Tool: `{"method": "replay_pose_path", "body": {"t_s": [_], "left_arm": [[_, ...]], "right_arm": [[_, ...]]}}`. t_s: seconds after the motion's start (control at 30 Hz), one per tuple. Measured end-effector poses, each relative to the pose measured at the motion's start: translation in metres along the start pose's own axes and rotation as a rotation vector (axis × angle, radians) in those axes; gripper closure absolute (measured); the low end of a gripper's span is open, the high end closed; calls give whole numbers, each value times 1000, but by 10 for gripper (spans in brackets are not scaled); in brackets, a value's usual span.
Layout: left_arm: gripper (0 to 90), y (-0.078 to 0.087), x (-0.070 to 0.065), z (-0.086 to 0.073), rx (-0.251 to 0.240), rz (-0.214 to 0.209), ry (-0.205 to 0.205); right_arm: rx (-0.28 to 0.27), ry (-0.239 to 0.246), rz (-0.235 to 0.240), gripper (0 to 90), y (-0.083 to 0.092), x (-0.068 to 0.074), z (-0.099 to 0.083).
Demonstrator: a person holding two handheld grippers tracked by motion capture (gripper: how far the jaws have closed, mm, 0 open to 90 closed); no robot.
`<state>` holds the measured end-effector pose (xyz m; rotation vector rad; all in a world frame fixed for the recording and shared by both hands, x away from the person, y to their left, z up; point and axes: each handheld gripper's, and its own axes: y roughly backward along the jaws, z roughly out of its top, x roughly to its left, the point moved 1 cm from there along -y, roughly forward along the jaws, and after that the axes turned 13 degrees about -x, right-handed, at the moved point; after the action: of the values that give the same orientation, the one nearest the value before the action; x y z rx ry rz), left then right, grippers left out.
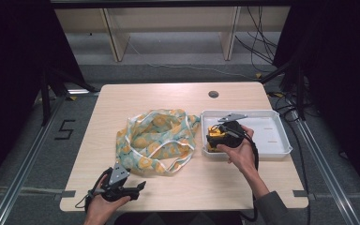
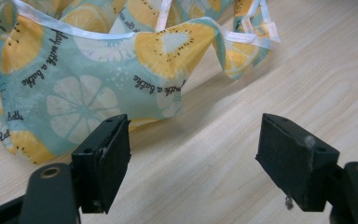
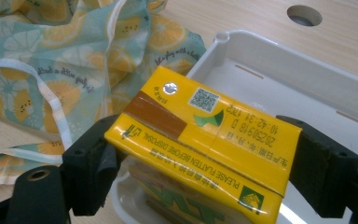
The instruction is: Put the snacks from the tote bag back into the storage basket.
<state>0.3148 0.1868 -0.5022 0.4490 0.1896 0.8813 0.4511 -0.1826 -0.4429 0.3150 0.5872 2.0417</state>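
Observation:
A yellow drink carton (image 3: 205, 140) sits between the jaws of my right gripper (image 3: 205, 172), which is shut on its two sides. In the high view that gripper (image 1: 218, 136) holds the carton (image 1: 214, 139) over the left end of a white tray (image 1: 272, 140). A teal cloth bag with orange fruit print and white straps (image 1: 157, 138) lies crumpled at the table's middle. My left gripper (image 1: 133, 187) rests low at the front left edge, open, its jaws pointing at the bag's near corner (image 2: 74, 98) with bare wood between them (image 2: 193, 158).
The tray's right part (image 3: 335, 93) holds nothing. A round cable hole (image 1: 213, 94) sits in the tabletop behind the tray. Bare wood stretches along the front of the table (image 1: 206, 183). Cables and wooden shelf legs stand on the floor beyond.

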Motion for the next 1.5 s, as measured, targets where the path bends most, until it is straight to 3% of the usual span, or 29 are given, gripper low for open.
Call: {"method": "replay_pose_path", "body": {"t_s": [0.13, 0.17, 0.23, 0.27, 0.37, 0.4, 0.57, 0.6, 0.63, 0.67, 0.73, 0.8, 0.97, 1.03, 1.1, 1.13, 1.17, 1.23, 1.4, 1.43, 1.47, 1.5], "left_arm": [[249, 0, 0, 0, -2, 2, 2], [249, 0, 0, 0, -2, -1, 3], [249, 0, 0, 0, -3, 3, 2], [249, 0, 0, 0, -4, 2, 1], [249, 0, 0, 0, 0, -2, 1], [249, 0, 0, 0, -1, -2, 3], [249, 0, 1, 0, 14, -2, -7], [249, 0, 1, 0, 15, -3, -11], [249, 0, 0, 0, 5, -3, -1], [249, 0, 1, 0, 18, -4, -11], [249, 0, 1, 0, 17, -5, -11], [249, 0, 0, 0, 7, -5, 1], [249, 0, 1, 0, 15, -9, -8], [249, 0, 1, 0, 14, -8, -9], [249, 0, 1, 0, 9, -5, -9], [249, -2, -1, 0, -21, 4, 27], [249, -2, -1, 0, -17, 8, 26], [249, -1, 1, 0, -5, -7, 7], [249, -1, 0, 0, -10, -7, 21], [249, -1, 1, 0, -3, -9, 12], [249, -1, 1, 0, -2, -7, 7], [249, 0, 1, 0, 0, -9, -5]], "right_arm": [[-4, -20, -11, 195, -1, 0, -4], [-8, 1, -9, 194, -1, -2, -5], [-8, -30, -15, 194, 1, -1, -6], [-32, -8, -19, 194, 0, -2, -8], [-21, -17, -29, 192, 2, 3, -9], [-37, 26, -25, 192, 1, 2, -9], [-32, -5, -39, 191, 2, 4, -10], [-55, 14, -42, 190, 1, 3, -11], [-43, -5, -42, 190, 2, 5, -12], [-44, 23, -37, 189, 2, 3, -11], [-51, -15, -39, 187, 2, 4, -11], [-66, 16, -24, 176, 3, 1, -11], [-104, -53, -16, 161, 10, 2, -7], [-102, -35, 2, 167, 15, -2, -4], [-128, -71, 11, 168, 20, -3, -2], [-134, -44, 20, 169, 21, -5, -2], [-137, -85, 31, 170, 23, -4, 0], [-148, -85, 40, 169, 28, -5, 1], [-170, -105, 47, 170, 36, -8, 1], [-171, -94, 43, 171, 37, -9, 1], [-178, -128, 46, 173, 39, -8, 1], [-176, -116, 58, 173, 40, -10, 1]]}}
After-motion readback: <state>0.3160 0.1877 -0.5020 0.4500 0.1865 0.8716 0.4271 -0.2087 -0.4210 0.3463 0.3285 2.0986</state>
